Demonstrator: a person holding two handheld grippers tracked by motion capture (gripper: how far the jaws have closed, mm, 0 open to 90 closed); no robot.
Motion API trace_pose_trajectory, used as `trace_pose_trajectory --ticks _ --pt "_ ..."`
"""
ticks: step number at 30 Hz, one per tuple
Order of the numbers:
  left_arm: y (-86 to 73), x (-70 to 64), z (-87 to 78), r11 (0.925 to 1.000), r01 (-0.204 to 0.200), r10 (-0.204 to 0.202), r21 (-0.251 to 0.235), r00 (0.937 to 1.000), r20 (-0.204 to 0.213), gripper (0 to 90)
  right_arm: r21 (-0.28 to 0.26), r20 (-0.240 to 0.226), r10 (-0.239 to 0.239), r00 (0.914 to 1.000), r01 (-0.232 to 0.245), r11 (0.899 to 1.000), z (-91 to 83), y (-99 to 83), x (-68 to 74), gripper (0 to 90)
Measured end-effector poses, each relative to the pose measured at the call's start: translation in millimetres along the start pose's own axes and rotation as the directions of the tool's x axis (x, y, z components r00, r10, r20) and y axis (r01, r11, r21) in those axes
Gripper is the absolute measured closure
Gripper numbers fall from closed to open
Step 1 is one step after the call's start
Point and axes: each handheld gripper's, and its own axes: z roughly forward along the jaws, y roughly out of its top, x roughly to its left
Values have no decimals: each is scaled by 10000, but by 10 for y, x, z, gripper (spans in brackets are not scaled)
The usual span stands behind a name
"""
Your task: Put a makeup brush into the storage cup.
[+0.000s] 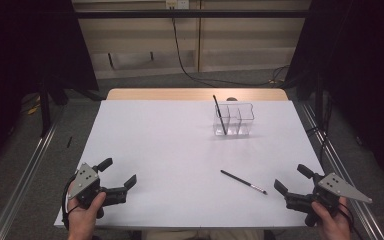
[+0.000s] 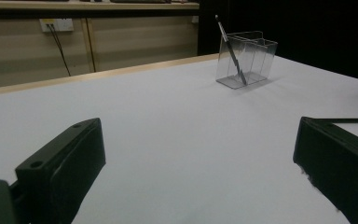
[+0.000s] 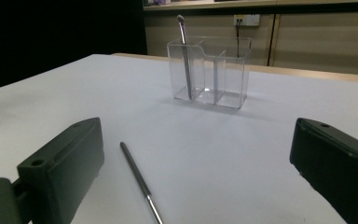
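Two hand-held grippers rested at the near edge of a white table (image 1: 145, 150), one at each corner, both with jaws spread apart and holding nothing. The left gripper (image 1: 117, 174) sat at about 8 o'clock from the table's middle; the right gripper (image 1: 291, 180) at about 4 o'clock. This parked, open posture left the working area free and suited a reach toward either item.

A thin dark brush (image 1: 243, 182) lay flat on the table, its metal-tipped end pointing toward the right gripper. It lay near that gripper, at roughly 9 o'clock from it in the high view, and just ahead of the left jaw in the right gripper view (image 3: 140, 182). The right gripper was thus judged the likelier one to pick it up.

A clear divided holder (image 1: 234, 120) stood at about 1 o'clock, well apart from both grippers. A second brush (image 1: 220, 116) leaned in its left compartment, suggesting where the loose brush belonged.
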Motion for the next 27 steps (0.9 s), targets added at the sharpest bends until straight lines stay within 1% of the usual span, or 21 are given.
trace_pose_trajectory --ticks 4,9,11,12,13,15,16,18,19,23,24,25,27 --pt "0 18 15 10000 14 -14 14 10000 -47 20 -377 35 -71 10000 72 9993 -46 25 -25 24" --pt "6 17 12 10000 -20 20 5 10000 -6 20 -305 -31 -105 9999 104 9995 -30 21 -20 24" --pt "-1 25 18 10000 11 -11 9 10000 -23 20 -292 -77 -198 9998 195 9994 -28 25 -17 22" --pt "-4 37 20 10000 -42 42 75 10000 0 20 -316 -102 -158 9998 154 9994 -22 31 -14 22" --pt "-10 43 25 10000 16 -16 92 10000 7 20 -301 -154 -117 9998 112 9995 -13 38 -11 19" --pt "-12 60 29 9999 17 -17 100 10000 14 20 -339 -136 -162 9998 157 9993 4 51 -5 20" --pt "-12 64 26 10000 34 -34 88 10000 -9 20 -357 -177 -103 9998 96 9993 14 57 3 20" --pt "-12 68 9 10000 48 -48 23 10000 5 20 -387 -243 -196 9995 186 9991 34 66 17 18" --pt "-12 70 -4 10000 22 -22 43 10000 -5 20 -372 -281 -148 9995 137 9992 45 72 26 17" --pt "-4 75 -14 10000 9 -8 46 10000 -58 20 -314 -483 -491 9976 476 9984 95 101 53 11" --pt "-2 71 -14 10000 -10 10 72 10000 -59 20 -291 -474 -566 9973 553 9980 100 112 57 12" --pt "-3 64 -16 10000 11 -10 72 10000 -37 20 -364 -510 -661 9965 643 9973 106 140 64 11" --pt "1 48 -17 9999 -79 79 102 10000 -7 20 -464 -523 -570 9970 546 9974 119 187 69 11"
